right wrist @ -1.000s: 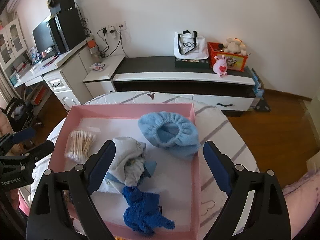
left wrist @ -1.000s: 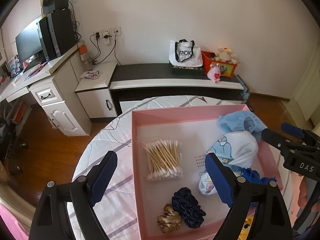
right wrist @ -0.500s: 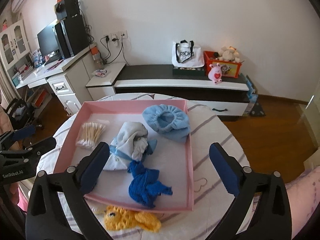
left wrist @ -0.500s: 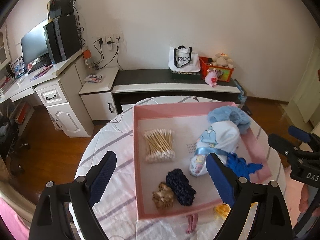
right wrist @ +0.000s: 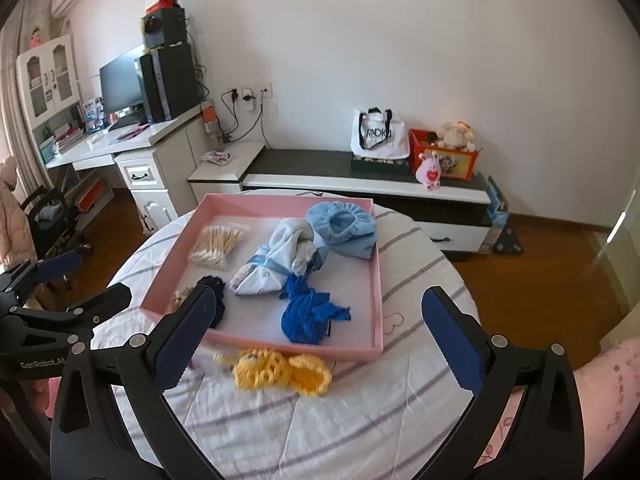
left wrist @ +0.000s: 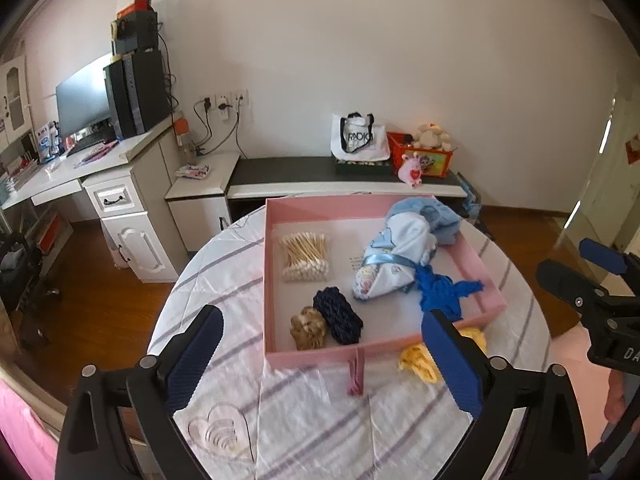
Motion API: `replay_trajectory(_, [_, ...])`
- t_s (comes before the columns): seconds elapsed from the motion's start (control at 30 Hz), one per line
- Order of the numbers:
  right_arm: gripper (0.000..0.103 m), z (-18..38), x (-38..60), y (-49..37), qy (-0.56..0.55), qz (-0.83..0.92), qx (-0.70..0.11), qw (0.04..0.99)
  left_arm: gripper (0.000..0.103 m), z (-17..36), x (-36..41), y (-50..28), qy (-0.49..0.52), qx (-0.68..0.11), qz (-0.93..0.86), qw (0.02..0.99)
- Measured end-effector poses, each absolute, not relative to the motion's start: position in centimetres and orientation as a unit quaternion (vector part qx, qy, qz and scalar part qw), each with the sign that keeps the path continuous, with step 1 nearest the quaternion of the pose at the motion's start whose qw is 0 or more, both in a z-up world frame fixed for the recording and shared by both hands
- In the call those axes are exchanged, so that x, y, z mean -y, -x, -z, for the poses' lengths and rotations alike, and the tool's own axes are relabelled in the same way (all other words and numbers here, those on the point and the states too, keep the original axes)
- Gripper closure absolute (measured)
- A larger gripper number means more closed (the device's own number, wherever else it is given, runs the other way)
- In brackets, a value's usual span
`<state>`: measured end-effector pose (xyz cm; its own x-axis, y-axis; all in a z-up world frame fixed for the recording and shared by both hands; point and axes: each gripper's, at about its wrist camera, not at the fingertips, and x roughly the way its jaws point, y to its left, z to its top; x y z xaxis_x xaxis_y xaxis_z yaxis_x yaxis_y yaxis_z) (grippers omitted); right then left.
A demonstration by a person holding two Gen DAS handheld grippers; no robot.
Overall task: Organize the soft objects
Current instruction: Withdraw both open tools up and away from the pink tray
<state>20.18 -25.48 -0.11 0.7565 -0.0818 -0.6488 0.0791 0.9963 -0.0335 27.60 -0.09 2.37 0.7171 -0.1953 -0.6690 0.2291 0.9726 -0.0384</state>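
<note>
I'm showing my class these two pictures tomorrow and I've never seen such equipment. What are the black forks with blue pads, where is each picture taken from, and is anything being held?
Each fork is a hand-held gripper carried by a person, with a camera looking along its fingers. One picture looks from the left hand-held gripper, the other from the right hand-held gripper. Both are open and hold nothing. On the round table sits a pink tray with cotton swabs, scrunchies and blue cloth items. A yellow knitted toy lies outside it.

Both wrist views angled down over the near edge of the round table (left wrist: 320, 432), facing the far wall. Left view from the near left, right view from the near right. Shared: pink tray (left wrist: 276, 208) (right wrist: 378, 280), far TV bench (right wrist: 360, 162).
</note>
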Motion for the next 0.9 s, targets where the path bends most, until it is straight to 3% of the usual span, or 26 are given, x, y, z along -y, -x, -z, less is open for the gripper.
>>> replay_trajectory(0.9, [0.0, -3.1, 21.3, -4.2, 0.006, 0.053, -0.209, 0.976, 0.0, -4.0, -0.9, -8.3, 0.005, -0.244, 0.083, 0.966])
